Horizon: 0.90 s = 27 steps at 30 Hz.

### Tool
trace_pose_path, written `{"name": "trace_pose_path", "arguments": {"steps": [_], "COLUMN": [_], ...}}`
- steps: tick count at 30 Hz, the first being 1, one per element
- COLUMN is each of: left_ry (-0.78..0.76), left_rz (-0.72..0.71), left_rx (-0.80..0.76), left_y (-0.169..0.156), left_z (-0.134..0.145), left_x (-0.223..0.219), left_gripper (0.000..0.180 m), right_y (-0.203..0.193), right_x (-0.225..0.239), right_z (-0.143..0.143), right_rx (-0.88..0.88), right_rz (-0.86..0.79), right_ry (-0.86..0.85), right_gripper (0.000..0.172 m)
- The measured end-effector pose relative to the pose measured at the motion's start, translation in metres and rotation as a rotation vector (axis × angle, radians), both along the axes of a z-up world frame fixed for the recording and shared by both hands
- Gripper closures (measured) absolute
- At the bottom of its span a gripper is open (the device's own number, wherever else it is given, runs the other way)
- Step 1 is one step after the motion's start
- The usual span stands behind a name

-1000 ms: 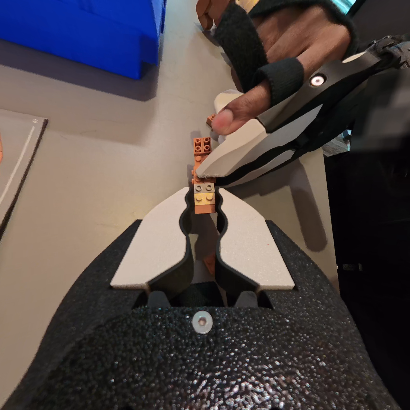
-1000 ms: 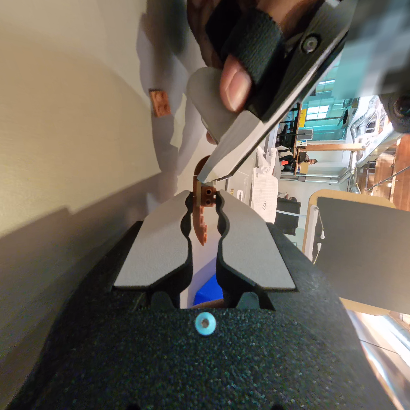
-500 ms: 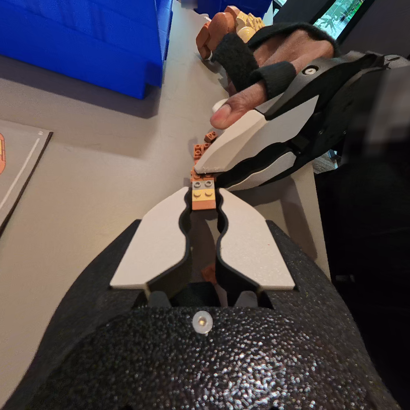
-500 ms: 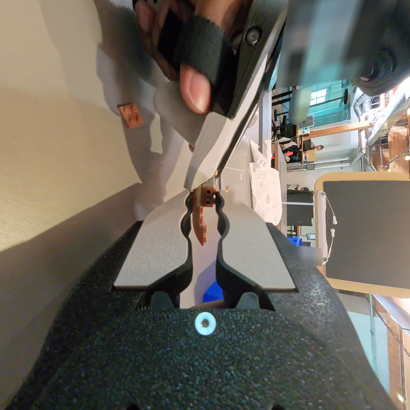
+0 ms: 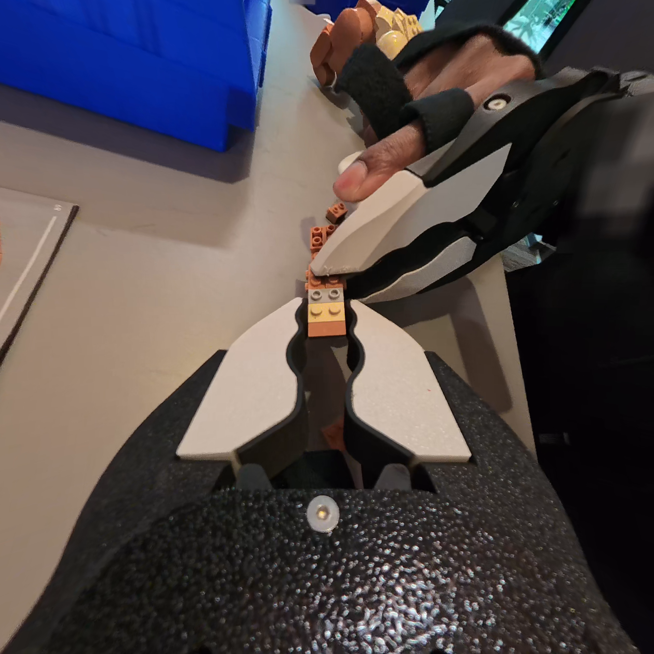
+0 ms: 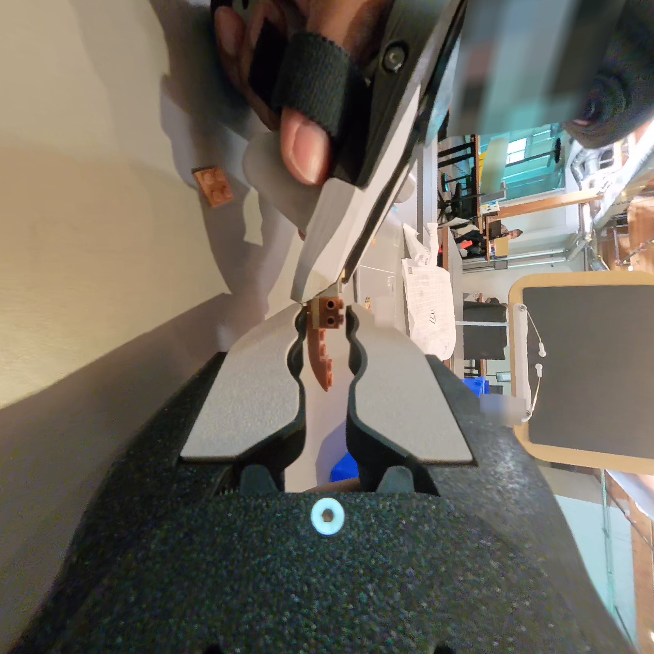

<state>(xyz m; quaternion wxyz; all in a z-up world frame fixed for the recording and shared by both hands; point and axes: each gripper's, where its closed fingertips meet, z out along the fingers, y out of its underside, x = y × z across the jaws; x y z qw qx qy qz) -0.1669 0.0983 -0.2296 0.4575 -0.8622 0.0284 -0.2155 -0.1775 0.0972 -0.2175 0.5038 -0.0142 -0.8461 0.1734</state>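
My left jaws (image 5: pixel 326 311) clamp one end of a small brick assembly (image 5: pixel 326 308) above the counter (image 5: pixel 141 318); my right jaws (image 6: pixel 323 311) clamp its brown end (image 6: pixel 329 313), meeting the left's tips.

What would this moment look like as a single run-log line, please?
left gripper: shut on brick assembly | right gripper: shut on same assembly | loose brown plate on table
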Motion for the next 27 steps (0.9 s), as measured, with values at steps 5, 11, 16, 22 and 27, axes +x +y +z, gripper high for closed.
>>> {"name": "trace_pose_path", "arguments": {"steps": [5,11,16,22,27], "left_ry": [0.044,0.057,0.054,0.082,0.108], "left_rz": [0.027,0.033,0.041,0.035,0.022], "left_rx": [-0.001,0.0,-0.002,0.0,0.007], "left_y": [0.0006,0.0005,0.0004,0.0,-0.0002], "left_z": [-0.001,0.0011,0.0023,0.0022,0.0029], "left_x": [-0.007,-0.0075,-0.0079,-0.0073,-0.006], "left_gripper": [0.162,0.162,0.162,0.163,0.163], "right_y": [0.0074,-0.0001,0.0007,0.0009,0.0002], "right_x": [-0.0029,0.0004,-0.0017,-0.002,-0.0003], "right_z": [0.0097,0.0031,0.0024,0.0048,0.0064], "right_rx": [-0.03,0.038,0.086,0.107,0.125], "right_rz": [-0.024,0.021,0.011,0.007,0.009], "right_ry": [0.047,0.067,0.108,0.131,0.132], "right_gripper": [0.133,0.138,0.147,0.153,0.154]}}
